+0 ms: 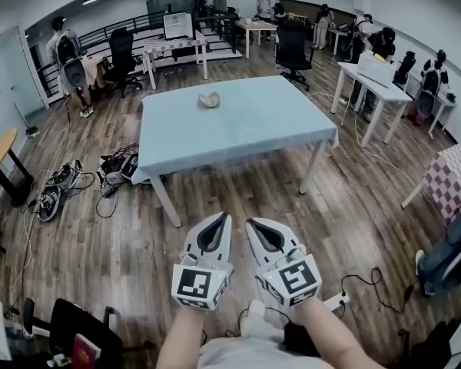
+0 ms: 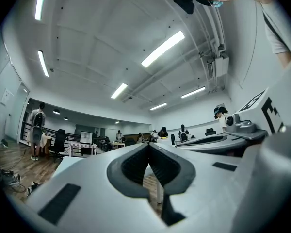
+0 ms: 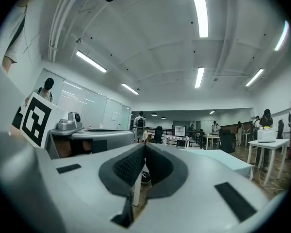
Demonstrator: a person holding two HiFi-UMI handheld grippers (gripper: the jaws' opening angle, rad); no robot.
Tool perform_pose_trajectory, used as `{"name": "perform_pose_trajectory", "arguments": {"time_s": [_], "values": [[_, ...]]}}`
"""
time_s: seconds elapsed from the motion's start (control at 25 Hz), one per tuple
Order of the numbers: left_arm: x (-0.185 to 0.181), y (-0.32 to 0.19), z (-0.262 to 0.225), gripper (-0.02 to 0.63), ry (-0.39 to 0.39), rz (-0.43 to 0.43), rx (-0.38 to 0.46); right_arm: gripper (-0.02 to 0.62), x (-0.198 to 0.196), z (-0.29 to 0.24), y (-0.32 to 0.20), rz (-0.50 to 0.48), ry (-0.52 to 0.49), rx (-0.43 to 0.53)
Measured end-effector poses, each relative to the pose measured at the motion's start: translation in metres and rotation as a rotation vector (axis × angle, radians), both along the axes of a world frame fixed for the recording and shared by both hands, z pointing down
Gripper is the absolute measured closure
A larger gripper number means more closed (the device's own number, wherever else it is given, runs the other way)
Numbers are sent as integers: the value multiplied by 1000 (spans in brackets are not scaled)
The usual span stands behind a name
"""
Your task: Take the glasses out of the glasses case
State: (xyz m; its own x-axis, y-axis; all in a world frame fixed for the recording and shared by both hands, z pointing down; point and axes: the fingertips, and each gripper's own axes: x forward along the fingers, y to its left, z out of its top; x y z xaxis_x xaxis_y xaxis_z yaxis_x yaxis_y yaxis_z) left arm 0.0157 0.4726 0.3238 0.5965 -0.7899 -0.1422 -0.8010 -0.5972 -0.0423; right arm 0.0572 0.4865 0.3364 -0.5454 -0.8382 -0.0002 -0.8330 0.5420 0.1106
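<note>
The left hand-held gripper (image 1: 221,217) is matt plastic, the floor (image 1: 100,237) glossy wood

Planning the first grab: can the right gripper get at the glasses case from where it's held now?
Probably not yet. The right gripper is held short of the table, and the glasses case lies near its far edge. Nothing blocks the way; stepping closer should do.

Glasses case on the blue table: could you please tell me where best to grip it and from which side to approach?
Probably from above, jaws across its short front-to-back span: the glasses case lies low, wider than deep, toward the far edge of the table. Its lid seam is too small to make out. The left gripper and right gripper are shut, so open one first.
</note>
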Motion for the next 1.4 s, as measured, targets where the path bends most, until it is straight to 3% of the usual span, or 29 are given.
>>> {"name": "perform_pose_trajectory", "arguments": {"time_s": [0.76, 1.4], "values": [[31, -87, -7, 598, 8, -81, 20, 588, 22, -14, -94, -110, -11, 29], [52, -113, 2, 598, 8, -124, 3, 588, 47, -1, -120, -146, -19, -1]]}}
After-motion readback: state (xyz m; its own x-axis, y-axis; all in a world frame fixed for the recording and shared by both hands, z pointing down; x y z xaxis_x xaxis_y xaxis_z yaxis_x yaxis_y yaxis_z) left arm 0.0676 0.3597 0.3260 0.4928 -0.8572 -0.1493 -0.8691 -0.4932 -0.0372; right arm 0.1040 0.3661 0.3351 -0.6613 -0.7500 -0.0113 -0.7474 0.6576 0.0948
